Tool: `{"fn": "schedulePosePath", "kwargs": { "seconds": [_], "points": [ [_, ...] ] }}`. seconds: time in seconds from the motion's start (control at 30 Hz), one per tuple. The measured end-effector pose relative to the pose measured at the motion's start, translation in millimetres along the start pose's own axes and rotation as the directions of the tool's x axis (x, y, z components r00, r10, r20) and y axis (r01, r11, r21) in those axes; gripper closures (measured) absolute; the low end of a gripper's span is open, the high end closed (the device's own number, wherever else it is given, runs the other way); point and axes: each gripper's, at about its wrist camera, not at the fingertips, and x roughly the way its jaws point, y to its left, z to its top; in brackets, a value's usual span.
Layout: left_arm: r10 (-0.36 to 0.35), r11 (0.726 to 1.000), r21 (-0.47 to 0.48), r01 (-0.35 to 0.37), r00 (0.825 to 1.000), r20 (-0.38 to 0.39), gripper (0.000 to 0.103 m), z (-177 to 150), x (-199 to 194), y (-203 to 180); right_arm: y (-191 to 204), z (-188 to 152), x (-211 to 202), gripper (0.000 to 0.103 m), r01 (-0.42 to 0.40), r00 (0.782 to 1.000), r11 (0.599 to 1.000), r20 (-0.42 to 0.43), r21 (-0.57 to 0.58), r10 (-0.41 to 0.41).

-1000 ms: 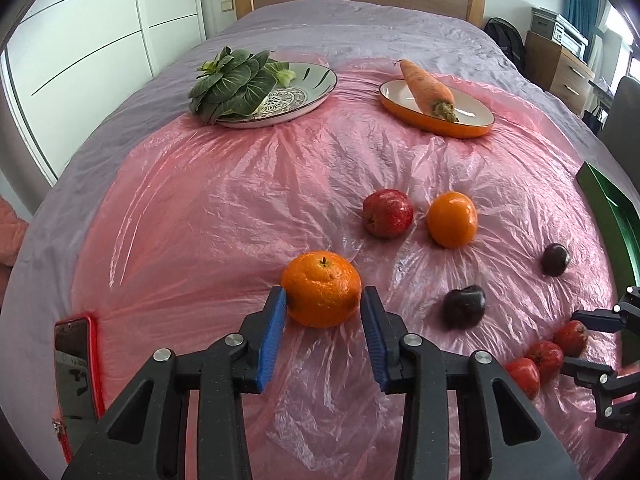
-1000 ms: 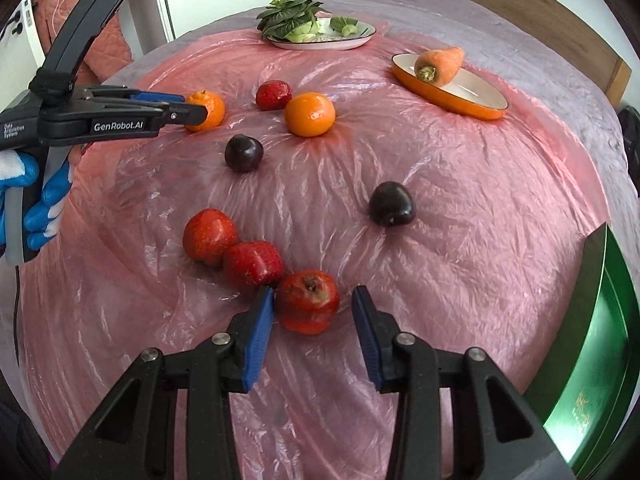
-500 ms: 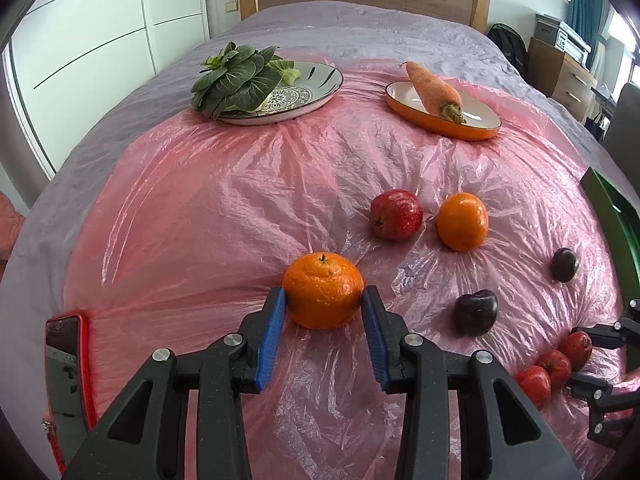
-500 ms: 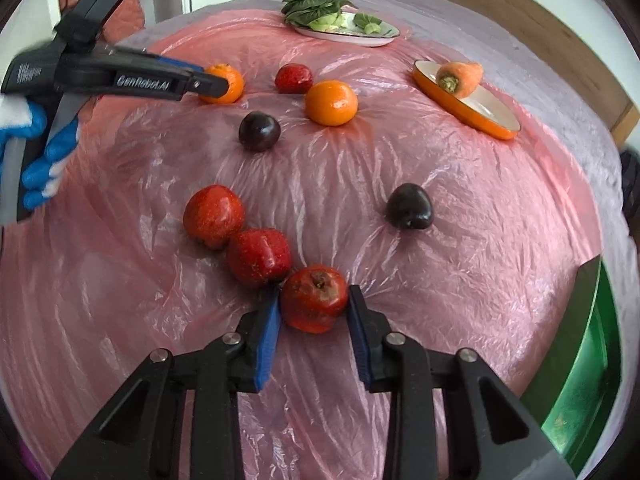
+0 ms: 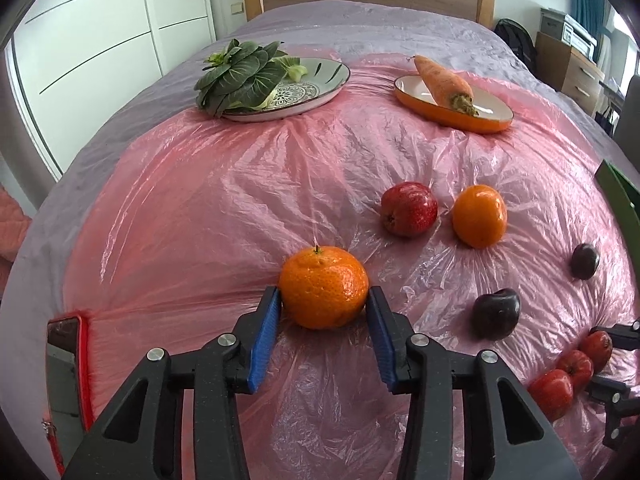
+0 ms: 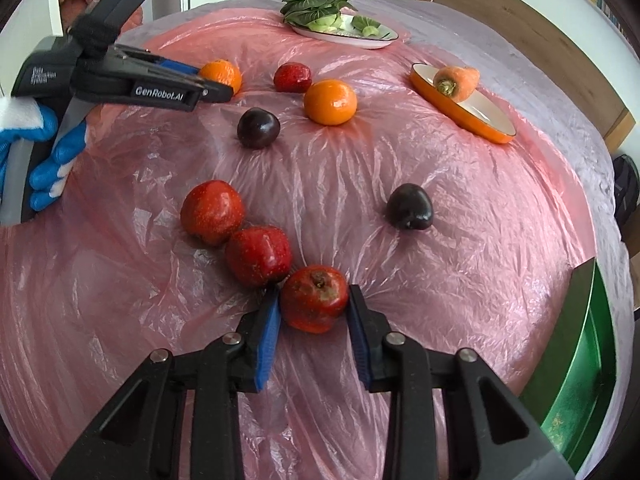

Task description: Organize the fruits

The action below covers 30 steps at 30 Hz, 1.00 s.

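Looking across the bed [image 5: 360, 28] and its pink plastic sheet [image 5: 240, 200], we saw the left tool [image 5: 323, 316] opening its jaws, the mandarin [image 5: 323, 292] between the pads at lower centre. In the right view, the right tool [image 6: 314, 314] gripped a red apple [image 6: 314, 302], with the green tray [image 6: 580, 360] lying to its lower right, nearer this hand.

Carrot [image 5: 442, 80] on dish [image 5: 492, 122]; greens [image 5: 240, 70] on plate [image 5: 320, 92], left of dish.
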Motion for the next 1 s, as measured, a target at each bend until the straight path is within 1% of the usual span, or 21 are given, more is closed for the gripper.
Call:
{"fn": "schedulePosePath", "kwargs": {
  "seconds": [0.07,0.23,0.33,0.5,0.63,0.83,1.0],
  "points": [
    [-0.013,1.000,-0.021,0.013,1.000,0.003,0.065,1.2,-2.7,3.5,-7.5,0.2,-1.0,0.050,-0.033,0.999,0.999,0.007,0.039,0.032],
    [-0.016,1.000,-0.025,0.016,1.000,0.014,0.066,1.7,-10.1,6.0,-21.5,0.0,-4.8,0.050,-0.089,0.996,0.988,0.029,0.124,0.086],
    [-0.027,0.999,-0.046,0.028,1.000,0.014,0.066,1.7,-14.2,10.2,-31.0,0.4,-10.2,0.050,-0.138,0.990,0.974,0.059,0.181,0.129],
    [-0.054,0.994,-0.093,0.056,0.998,0.024,0.066,2.4,-25.4,22.6,-40.6,1.3,-20.1,0.050,-0.184,0.981,0.953,0.097,0.239,0.165],
    [-0.061,0.992,-0.109,0.065,0.997,0.036,0.066,2.1,-39.8,30.1,-43.4,2.1,-32.6,0.050,-0.197,0.977,0.944,0.132,0.266,0.167],
    [-0.063,0.992,-0.109,0.069,0.996,0.057,0.066,-3.6,-67.7,34.1,-35.2,-0.3,-53.9,0.050,-0.196,0.974,0.942,0.163,0.271,0.156],
    [-0.067,0.991,-0.107,0.074,0.995,0.068,0.066,-10.2,-90.9,31.9,-28.6,-7.8,-73.2,0.050,-0.212,0.967,0.930,0.201,0.301,0.155]
  ]
}}
